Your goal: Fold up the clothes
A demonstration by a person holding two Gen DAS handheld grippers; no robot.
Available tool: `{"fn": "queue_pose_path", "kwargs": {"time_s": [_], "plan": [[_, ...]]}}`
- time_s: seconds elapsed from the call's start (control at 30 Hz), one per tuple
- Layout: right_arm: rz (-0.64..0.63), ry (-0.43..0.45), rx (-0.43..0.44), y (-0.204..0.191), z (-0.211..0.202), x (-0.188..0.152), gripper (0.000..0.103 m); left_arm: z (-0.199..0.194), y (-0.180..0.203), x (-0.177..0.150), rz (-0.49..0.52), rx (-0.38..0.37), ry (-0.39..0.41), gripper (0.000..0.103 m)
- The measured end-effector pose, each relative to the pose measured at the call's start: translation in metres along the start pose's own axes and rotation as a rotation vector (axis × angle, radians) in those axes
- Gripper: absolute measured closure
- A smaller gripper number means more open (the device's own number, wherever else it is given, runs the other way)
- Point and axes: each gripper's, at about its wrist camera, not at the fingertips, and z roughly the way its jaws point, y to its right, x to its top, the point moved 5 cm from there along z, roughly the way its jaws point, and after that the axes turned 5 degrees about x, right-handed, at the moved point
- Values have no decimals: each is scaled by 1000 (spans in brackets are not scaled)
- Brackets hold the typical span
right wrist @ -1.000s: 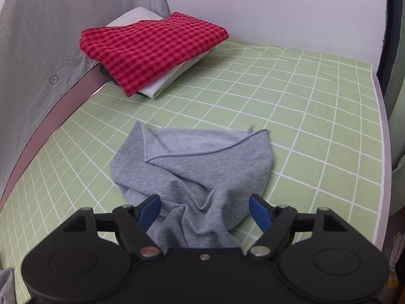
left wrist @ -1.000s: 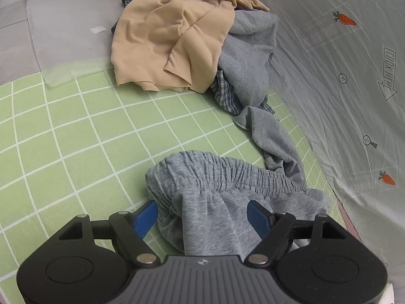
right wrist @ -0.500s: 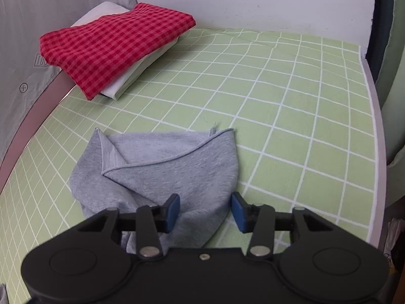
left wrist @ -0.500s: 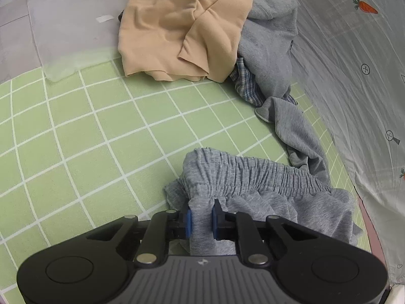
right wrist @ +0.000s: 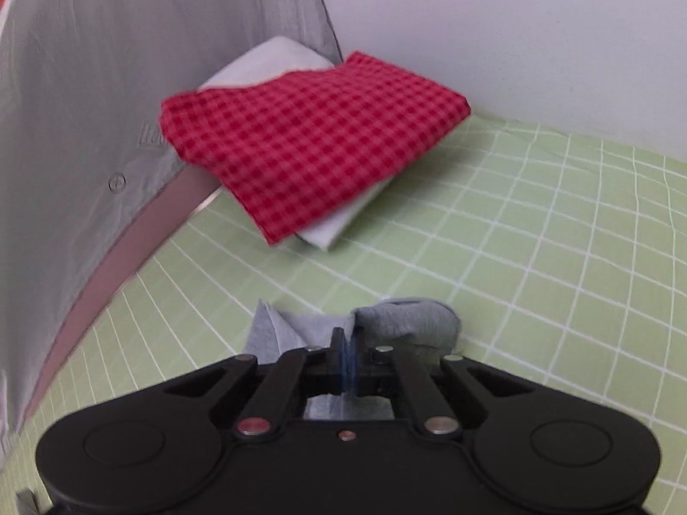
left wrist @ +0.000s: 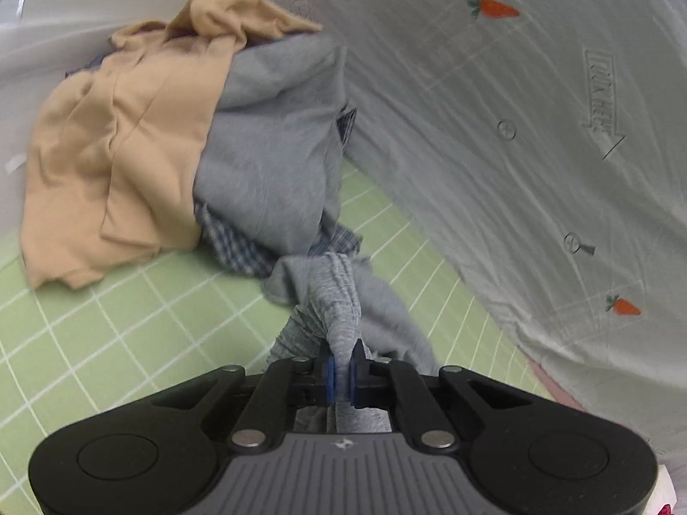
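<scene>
Grey shorts with an elastic waistband (left wrist: 339,300) hang stretched from my left gripper (left wrist: 340,371), whose blue pads are shut on the bunched waistband. In the right wrist view the hem end of the same grey shorts (right wrist: 403,319) is lifted off the green grid mat (right wrist: 558,257), and my right gripper (right wrist: 348,358) is shut on a pinch of that cloth. The fabric between the two grips is hidden below the gripper bodies.
A heap of unfolded clothes lies ahead on the left: a tan garment (left wrist: 129,137), a grey top (left wrist: 275,154) and a blue plaid piece (left wrist: 232,244). A grey carrot-print sheet (left wrist: 515,137) walls the side. A folded red gingham cloth (right wrist: 309,146) rests on a white one (right wrist: 339,227).
Both grippers went from wide open to shut on the grey shorts, then rose and swung toward the carrot-print sheet. The shorts have come up off the mat and are pulled taut.
</scene>
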Motion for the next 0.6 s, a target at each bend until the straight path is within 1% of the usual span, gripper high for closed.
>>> {"fn": "queue_pose_path", "kwargs": {"time_s": [0.03,0.1,0.2,0.23,0.3,0.33,0.43,0.47,0.53,0.57,0.6], "plan": [[13,41,0,3,-11,9,101,-8,0,9,-4,-12,26,97],[40,125,-9,13,-39,25,101,-35,-21,20,-44,-20,78,97],[48,180,-71,50,-73,22,101,-52,-67,7,-85,61,72,97],[60,166,-97,63,-76,14,101,-57,-83,2,-100,89,69,97],[100,98,-155,90,-71,-11,101,-53,-120,-22,-175,166,9,97],[120,65,-184,103,-68,-24,101,-50,-134,-32,-206,192,-18,97],[174,-26,-260,136,-61,-58,101,-46,-153,-47,-220,245,-58,97],[178,-41,-270,137,-59,-64,101,-44,-159,-52,-224,262,-71,97],[153,-76,-283,131,-51,-69,100,-43,-155,-52,-204,264,-65,97],[121,-81,-293,125,-48,-68,95,-42,-153,-51,-194,263,-61,97],[81,-80,-304,117,-45,-66,87,-42,-150,-50,-184,262,-56,97]]}}
